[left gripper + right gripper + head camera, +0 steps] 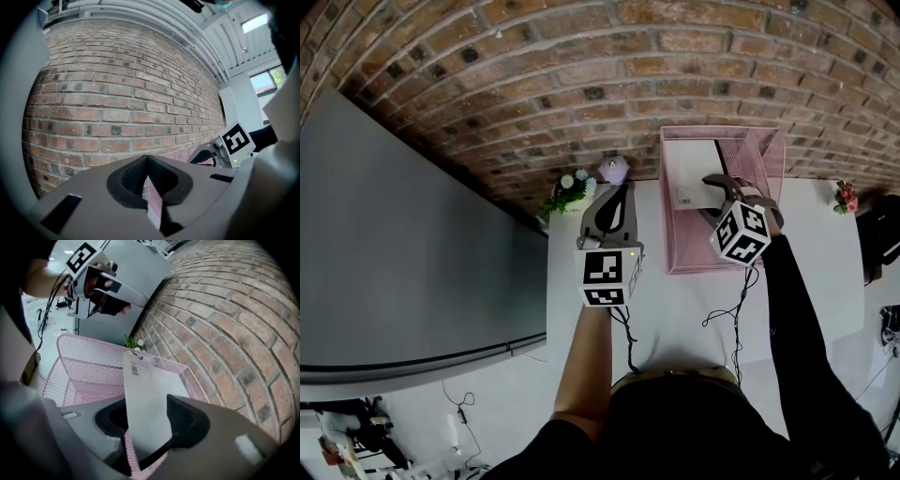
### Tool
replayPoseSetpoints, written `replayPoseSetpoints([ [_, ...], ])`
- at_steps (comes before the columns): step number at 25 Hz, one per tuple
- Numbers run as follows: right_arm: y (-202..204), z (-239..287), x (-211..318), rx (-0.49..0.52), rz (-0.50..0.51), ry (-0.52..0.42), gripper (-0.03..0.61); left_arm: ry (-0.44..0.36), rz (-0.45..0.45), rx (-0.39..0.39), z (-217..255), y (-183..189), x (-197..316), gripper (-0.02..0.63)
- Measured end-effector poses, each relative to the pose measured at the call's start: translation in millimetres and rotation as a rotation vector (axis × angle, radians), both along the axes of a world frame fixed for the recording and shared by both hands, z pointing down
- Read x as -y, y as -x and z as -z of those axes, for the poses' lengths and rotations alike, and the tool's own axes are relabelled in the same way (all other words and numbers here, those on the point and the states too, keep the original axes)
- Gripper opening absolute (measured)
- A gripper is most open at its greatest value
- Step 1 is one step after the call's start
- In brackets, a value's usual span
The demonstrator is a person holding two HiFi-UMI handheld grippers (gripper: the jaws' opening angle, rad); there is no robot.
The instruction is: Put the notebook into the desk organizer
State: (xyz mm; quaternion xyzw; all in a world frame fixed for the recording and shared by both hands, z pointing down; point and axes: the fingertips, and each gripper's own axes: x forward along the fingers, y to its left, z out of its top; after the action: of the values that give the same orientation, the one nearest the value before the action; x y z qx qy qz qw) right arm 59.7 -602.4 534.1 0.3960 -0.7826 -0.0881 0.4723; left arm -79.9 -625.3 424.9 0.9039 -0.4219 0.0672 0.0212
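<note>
A pink mesh desk organizer point(773, 159) stands on the white table against the brick wall. A white notebook point(692, 173) with a barcode label stands upright inside it, near its left wall. My right gripper point(719, 192) reaches into the organizer. In the right gripper view the notebook point(145, 394) leans between its parted jaws point(140, 427), with a dark gap beside one pad, above the mesh point(89, 366). My left gripper point(617, 192) hovers left of the organizer, its pads point(147, 161) meeting with nothing held.
A small potted plant point(569, 192) and a purple object point(614, 169) sit at the wall beside the left gripper. A large grey panel point(394, 253) borders the table's left side. Small flowers point(845, 197) stand far right. Cables point(736, 300) trail across the table.
</note>
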Motion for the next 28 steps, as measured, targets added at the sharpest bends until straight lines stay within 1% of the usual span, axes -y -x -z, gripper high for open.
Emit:
replayPoseSetpoints([
  [3,6,2,-6,0.046,0.02,0.054,0.235,-0.001,-0.003,0.002,0,1,-1,0.009],
  [4,8,2,-8,0.055,0.027,0.074,0.242,-0.002,-0.004,0.001,0,1,-2,0.009],
  [9,16,2,-23,0.114,0.052,0.162,0.249,-0.007,-0.011,-0.005,3,1,-5,0.009],
  [12,19,2,-27,0.127,0.045,0.171,0.259,-0.007,-0.017,-0.003,3,2,-7,0.009],
  [16,19,5,-29,0.116,0.025,0.148,0.259,-0.009,-0.029,-0.001,5,2,-10,0.009],
  [20,17,16,-31,0.137,-0.014,0.094,0.259,-0.018,-0.047,-0.005,9,2,-14,0.009],
  [25,13,38,-36,0.199,-0.089,-0.012,0.259,-0.034,-0.08,-0.001,14,-1,-22,0.009],
  [28,9,52,-44,0.264,-0.144,-0.075,0.259,-0.048,-0.098,0.001,19,-5,-31,0.009],
])
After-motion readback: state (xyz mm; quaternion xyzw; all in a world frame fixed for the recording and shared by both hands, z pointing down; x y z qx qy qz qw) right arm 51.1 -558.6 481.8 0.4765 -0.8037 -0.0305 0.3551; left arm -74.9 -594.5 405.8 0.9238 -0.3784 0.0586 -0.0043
